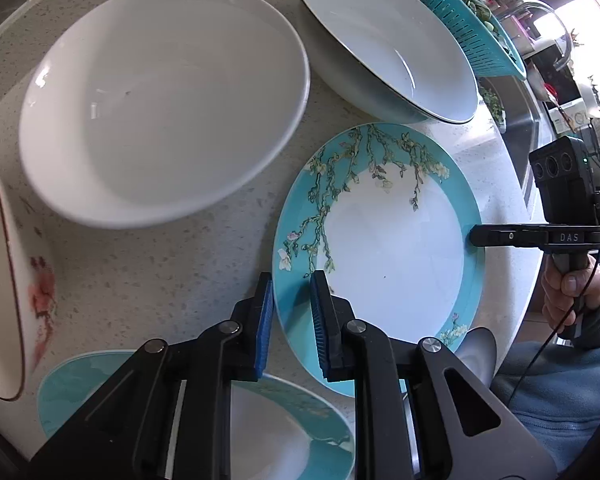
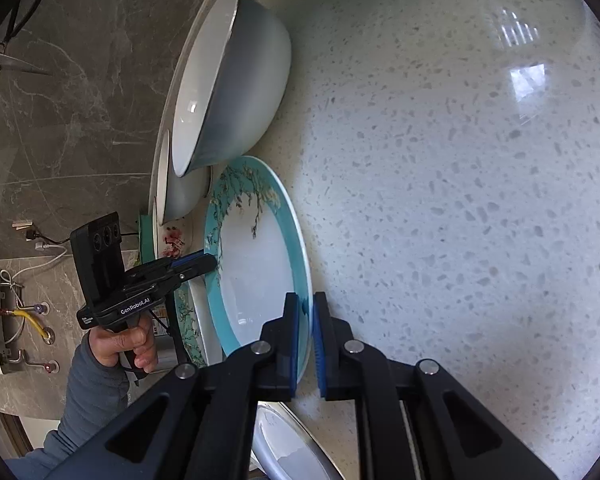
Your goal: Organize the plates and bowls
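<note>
A turquoise plate with a blossom-branch pattern (image 1: pixel 384 240) lies on the speckled counter (image 1: pixel 160 272). My left gripper (image 1: pixel 290 280) straddles its left rim, pads on either side with a visible gap, not clamped. My right gripper (image 2: pixel 306 312) is closed on the plate's opposite rim (image 2: pixel 260 264), and it also shows in the left wrist view (image 1: pixel 476 236). The left gripper shows in the right wrist view (image 2: pixel 204 262). A second turquoise plate (image 1: pixel 280 432) lies under my left gripper. A large white bowl (image 1: pixel 160 96) and a dark-rimmed white bowl (image 1: pixel 388 36) stand behind.
A white bowl with red blossoms (image 1: pixel 16 288) sits at the left edge. A teal colander with greens (image 1: pixel 460 12) stands at the back right beside a steel sink (image 1: pixel 528 120). A silvery dish (image 2: pixel 288 440) lies below my right gripper. The counter edge runs along the right.
</note>
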`<control>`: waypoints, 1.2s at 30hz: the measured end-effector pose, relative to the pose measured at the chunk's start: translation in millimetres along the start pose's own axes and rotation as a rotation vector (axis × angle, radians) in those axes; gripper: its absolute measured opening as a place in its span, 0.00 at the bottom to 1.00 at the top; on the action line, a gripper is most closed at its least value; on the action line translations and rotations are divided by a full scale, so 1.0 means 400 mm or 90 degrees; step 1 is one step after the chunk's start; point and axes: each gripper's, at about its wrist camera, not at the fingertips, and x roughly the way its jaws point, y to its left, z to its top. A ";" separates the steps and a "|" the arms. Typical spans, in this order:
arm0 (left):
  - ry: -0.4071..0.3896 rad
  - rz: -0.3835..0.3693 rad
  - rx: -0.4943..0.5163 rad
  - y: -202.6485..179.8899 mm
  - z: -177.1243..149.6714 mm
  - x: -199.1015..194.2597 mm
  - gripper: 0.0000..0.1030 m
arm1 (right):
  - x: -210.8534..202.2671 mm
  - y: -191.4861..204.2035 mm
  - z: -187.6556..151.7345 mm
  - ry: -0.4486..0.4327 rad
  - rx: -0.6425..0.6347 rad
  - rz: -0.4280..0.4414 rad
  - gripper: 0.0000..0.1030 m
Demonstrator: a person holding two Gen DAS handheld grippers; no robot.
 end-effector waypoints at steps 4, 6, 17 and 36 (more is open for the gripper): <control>-0.003 -0.006 0.000 -0.013 0.002 0.000 0.16 | -0.013 0.003 -0.005 -0.005 0.001 -0.004 0.11; -0.004 -0.009 -0.001 -0.020 0.002 -0.001 0.16 | -0.021 0.004 -0.008 -0.009 0.002 -0.003 0.11; -0.016 -0.025 -0.010 -0.074 -0.012 -0.026 0.16 | -0.057 0.017 -0.017 -0.022 -0.005 -0.003 0.11; -0.059 -0.036 -0.055 -0.234 -0.182 -0.159 0.16 | -0.164 0.058 -0.100 -0.020 -0.036 -0.001 0.12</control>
